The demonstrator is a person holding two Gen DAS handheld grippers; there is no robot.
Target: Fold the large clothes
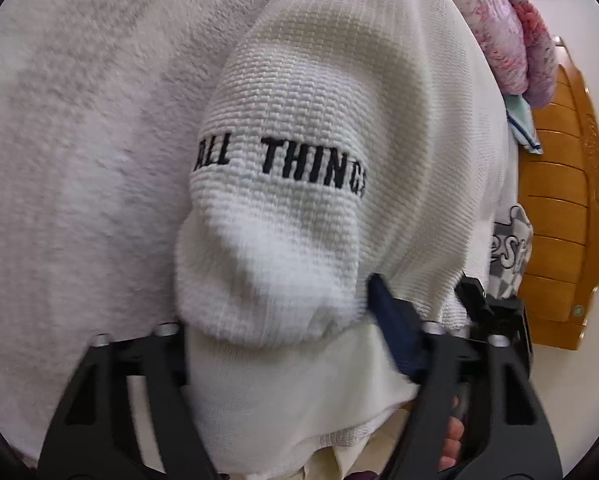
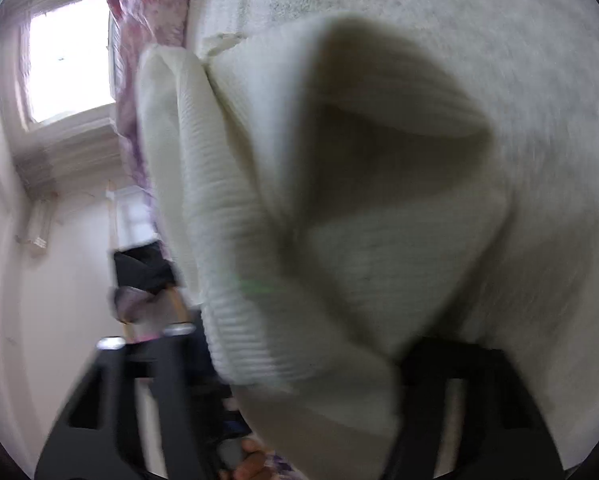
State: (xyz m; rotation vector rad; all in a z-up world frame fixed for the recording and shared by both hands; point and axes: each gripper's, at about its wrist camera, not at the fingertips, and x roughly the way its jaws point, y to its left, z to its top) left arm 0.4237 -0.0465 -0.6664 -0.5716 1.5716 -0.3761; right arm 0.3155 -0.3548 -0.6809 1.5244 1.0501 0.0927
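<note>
1. White waffle-knit sweatshirt [image 1: 339, 120], stitched "ALL THINGS" in black, is lying bunched on a pale fleecy blanket [image 1: 79, 120], with part of it spilling over the near edge toward both cameras.
2. The left gripper [image 1: 299, 360] is sitting with knit draped between its spread black arms; the fingertips are being hidden by cloth, so I cannot tell whether it is clamped or released.
3. The right gripper [image 2: 299, 360] is likewise being covered by the ribbed hem band [image 2: 227, 280]; blur is hiding its fingers, so I cannot tell its state either.
4. The garment is looking thick, soft and floppy, probably fairly heavy for cloth; it is likely sagging wherever unsupported.
5. The textured knit is probably offering good friction, so slipping seems unlikely.
6. Best holds are appearing to be the ribbed hem corners, well apart, pinching both layers together.
7. A pink floral quilt [image 1: 511, 32] is lying beyond the sweatshirt.
</note>
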